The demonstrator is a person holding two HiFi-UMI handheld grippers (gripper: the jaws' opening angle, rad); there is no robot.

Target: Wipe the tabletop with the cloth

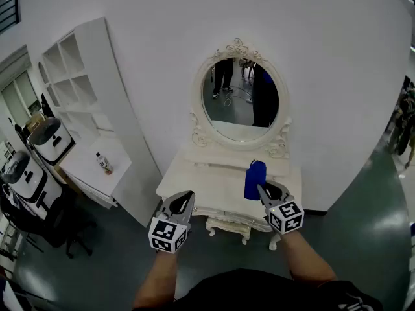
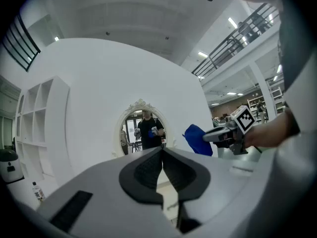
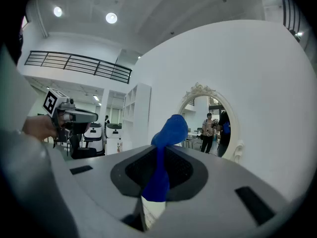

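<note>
A blue cloth (image 1: 255,179) hangs from my right gripper (image 1: 264,190), which is shut on it above the white dressing table (image 1: 207,185). In the right gripper view the blue cloth (image 3: 163,155) is pinched between the jaws and bunches up past their tips. My left gripper (image 1: 185,201) hovers at the table's front left, shut with nothing in it; the left gripper view shows its jaws pressed together. That view also shows the right gripper (image 2: 210,137) holding the cloth (image 2: 198,139).
An oval mirror (image 1: 240,98) in an ornate frame stands on the dressing table against the white wall. A white shelf unit (image 1: 81,83) and a side desk with a bottle (image 1: 103,163) are at left. Office chairs (image 1: 39,206) stand farther left.
</note>
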